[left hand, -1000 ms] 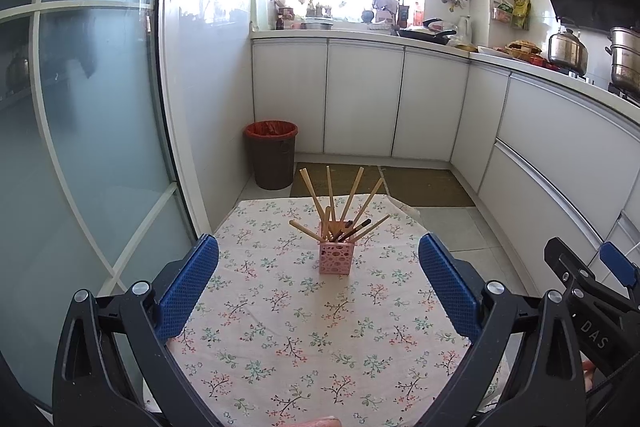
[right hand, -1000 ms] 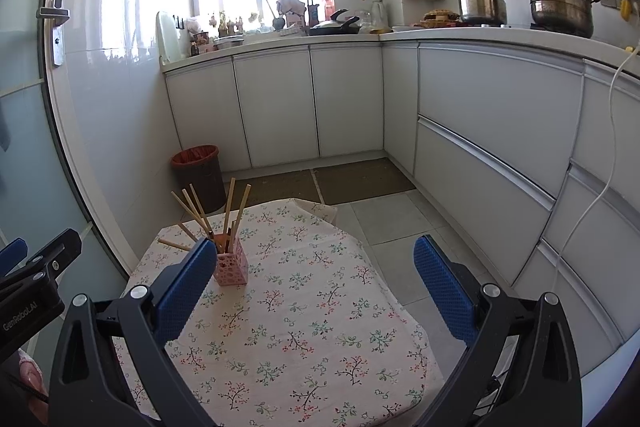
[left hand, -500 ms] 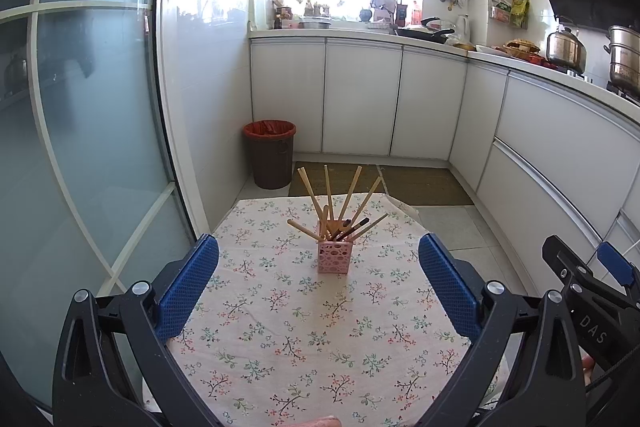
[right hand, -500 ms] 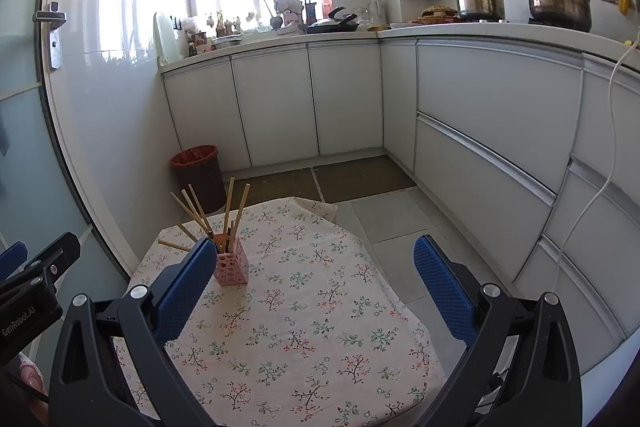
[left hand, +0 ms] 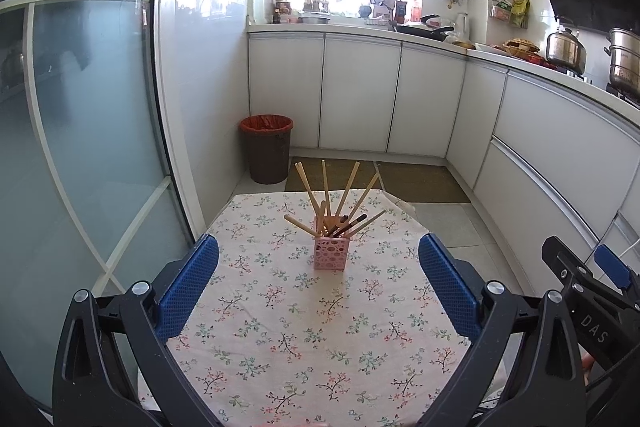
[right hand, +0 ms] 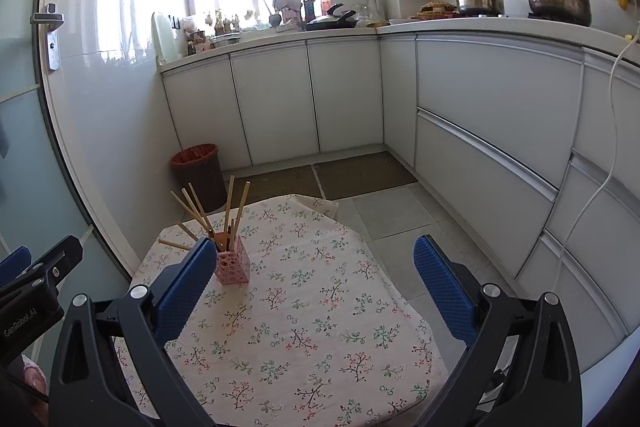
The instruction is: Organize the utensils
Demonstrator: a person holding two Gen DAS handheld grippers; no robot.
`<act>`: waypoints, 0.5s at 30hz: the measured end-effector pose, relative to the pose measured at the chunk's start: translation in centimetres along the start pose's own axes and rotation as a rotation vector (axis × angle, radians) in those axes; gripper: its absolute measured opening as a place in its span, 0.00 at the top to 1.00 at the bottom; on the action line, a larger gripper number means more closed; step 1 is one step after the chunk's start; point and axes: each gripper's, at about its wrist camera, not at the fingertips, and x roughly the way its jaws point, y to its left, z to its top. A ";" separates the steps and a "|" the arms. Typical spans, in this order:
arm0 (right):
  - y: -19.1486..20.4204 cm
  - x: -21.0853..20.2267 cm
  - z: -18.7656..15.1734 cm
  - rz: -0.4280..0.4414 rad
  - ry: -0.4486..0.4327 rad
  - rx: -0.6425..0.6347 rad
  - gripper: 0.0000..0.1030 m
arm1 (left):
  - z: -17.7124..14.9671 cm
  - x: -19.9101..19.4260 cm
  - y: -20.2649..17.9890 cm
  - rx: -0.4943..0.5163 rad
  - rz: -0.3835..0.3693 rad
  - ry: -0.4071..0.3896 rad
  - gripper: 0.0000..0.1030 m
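- The pink holder (left hand: 330, 253) stands near the far edge of the desk (left hand: 280, 327); the chopsticks (left hand: 346, 193) stick out of it in a messy fan
- The left gripper (left hand: 319, 285) is wide apart and holds nothing; the right gripper (right hand: 316, 287) is wide apart and empty too
- No loose sticks show on the desk; I think the job is nearly done
- To tidy more, go in slowly from above; pinch one stick high up; do not tip the light holder

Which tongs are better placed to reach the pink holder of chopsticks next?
Left, probably. The pink holder sits centred between the open left tongs straight ahead, while for the open right tongs it lies off by the left finger, needing a sideways move.
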 end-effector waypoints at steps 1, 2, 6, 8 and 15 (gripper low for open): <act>0.0 0.1 0.0 0.000 0.002 0.002 0.07 | 0.0 0.0 0.0 -0.002 -0.006 -0.002 0.07; 0.0 0.1 -0.1 0.001 0.006 0.004 0.07 | -0.1 -0.1 0.0 -0.003 -0.011 -0.008 0.08; -0.1 0.4 -0.1 0.005 0.017 0.012 0.07 | -0.1 -0.3 -0.1 0.009 -0.012 -0.039 0.20; -0.1 0.5 -0.2 0.006 0.020 0.015 0.07 | 0.0 -0.3 -0.1 0.002 -0.038 -0.044 0.28; -0.2 0.6 -0.2 0.007 0.020 0.018 0.07 | 0.1 -0.8 -0.7 0.039 -0.019 -0.064 0.07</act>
